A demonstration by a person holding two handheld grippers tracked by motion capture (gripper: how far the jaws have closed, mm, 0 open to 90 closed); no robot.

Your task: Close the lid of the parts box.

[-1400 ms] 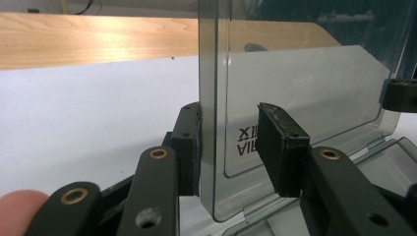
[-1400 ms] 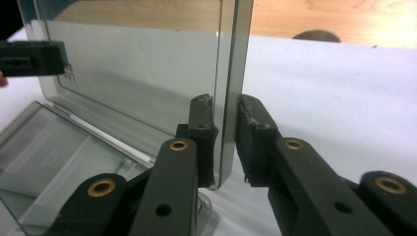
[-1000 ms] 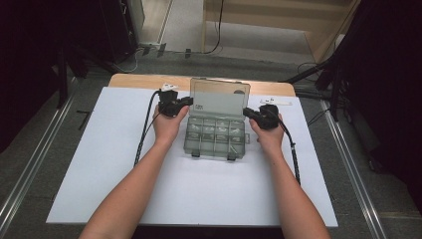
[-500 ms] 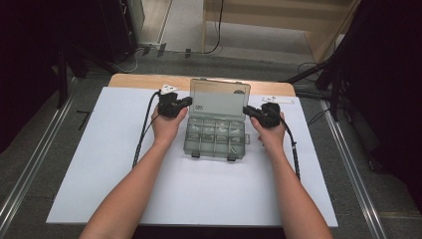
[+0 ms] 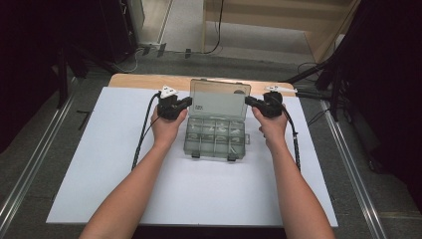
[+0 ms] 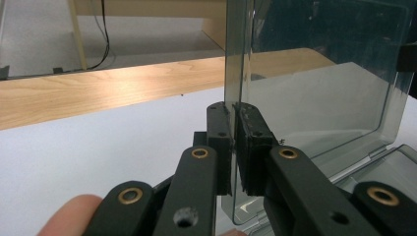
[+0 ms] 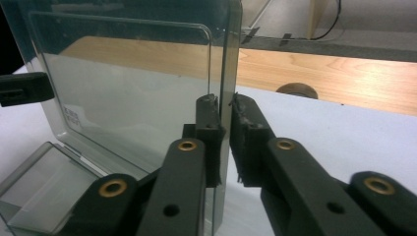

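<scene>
On my left, the left gripper (image 5: 188, 102) is clamped on the left edge of the lid (image 5: 220, 103), its pads pinching the clear plastic from both sides. The lid stands upright, hinged at the far side of the box (image 5: 216, 138), which sits on the white mat (image 5: 99, 164) about midway between my hands, toward the far edge of the mat. The box is smoky, see-through plastic, split into rows of small compartments with little parts inside that I cannot make out; two dark latches stick out from its near edge. The lid is a flat tinted pane with rounded corners and a raised border. A small white label (image 7: 72, 116) with dark print sits low on the lid near its left side, too blurred for me to read. On my right, the right gripper (image 5: 248, 101) is clamped on the lid's right edge in the same way, jaws drawn together on the pane.
</scene>
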